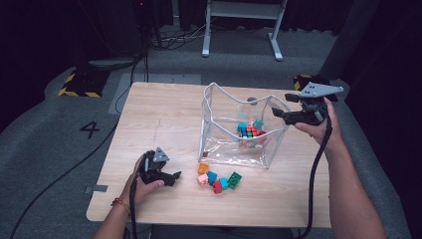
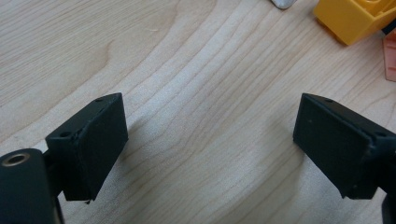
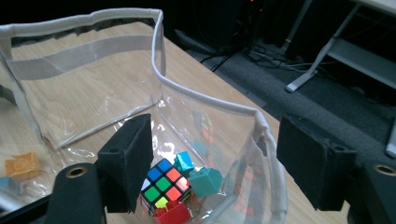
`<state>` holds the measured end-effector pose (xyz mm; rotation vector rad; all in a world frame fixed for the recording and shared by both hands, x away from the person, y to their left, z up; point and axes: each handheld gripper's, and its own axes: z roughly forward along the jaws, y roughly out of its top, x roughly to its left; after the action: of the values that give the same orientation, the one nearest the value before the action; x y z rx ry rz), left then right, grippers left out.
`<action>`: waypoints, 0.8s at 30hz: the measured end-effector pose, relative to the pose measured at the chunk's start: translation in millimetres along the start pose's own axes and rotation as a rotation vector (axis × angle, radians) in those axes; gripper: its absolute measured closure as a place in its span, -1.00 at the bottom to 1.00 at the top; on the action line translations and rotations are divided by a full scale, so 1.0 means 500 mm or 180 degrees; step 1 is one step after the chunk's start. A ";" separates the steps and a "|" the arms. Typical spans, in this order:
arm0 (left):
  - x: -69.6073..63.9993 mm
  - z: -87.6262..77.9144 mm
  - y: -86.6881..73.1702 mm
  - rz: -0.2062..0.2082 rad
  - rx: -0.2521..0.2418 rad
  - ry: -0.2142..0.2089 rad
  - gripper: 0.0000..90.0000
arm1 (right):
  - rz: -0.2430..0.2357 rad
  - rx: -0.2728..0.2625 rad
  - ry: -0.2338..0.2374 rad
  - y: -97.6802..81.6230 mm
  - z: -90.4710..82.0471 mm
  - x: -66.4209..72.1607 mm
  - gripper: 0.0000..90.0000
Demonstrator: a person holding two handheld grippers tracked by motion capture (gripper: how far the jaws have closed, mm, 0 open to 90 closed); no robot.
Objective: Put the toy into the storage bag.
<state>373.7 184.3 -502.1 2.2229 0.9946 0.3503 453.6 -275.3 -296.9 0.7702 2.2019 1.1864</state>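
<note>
Open R tongs [image 1: 278,113] above bag [image 1: 214,134]

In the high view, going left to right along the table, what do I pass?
Left gripper → loose bricks on the table → clear bag holding the puzzle cube → right gripper at the bag's right rim, jaws open.

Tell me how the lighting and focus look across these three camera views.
High view: the table is brightly lit, its surroundings dark, and the picture is slightly soft. Left gripper view: wood grain is sharp and the fingers cast soft shadows. Right gripper view: the clear bag shows glare and reflections, with a dim background.
</note>
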 end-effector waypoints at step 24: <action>0.000 0.000 0.000 -0.0001 -0.0001 0.0001 -0.77 | 0.0234 -0.0487 -0.0092 -0.143 -0.133 0.103 -0.43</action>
<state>373.7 184.3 -502.1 2.2224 0.9951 0.3508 355.8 -309.9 -334.9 0.8048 2.0475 1.3534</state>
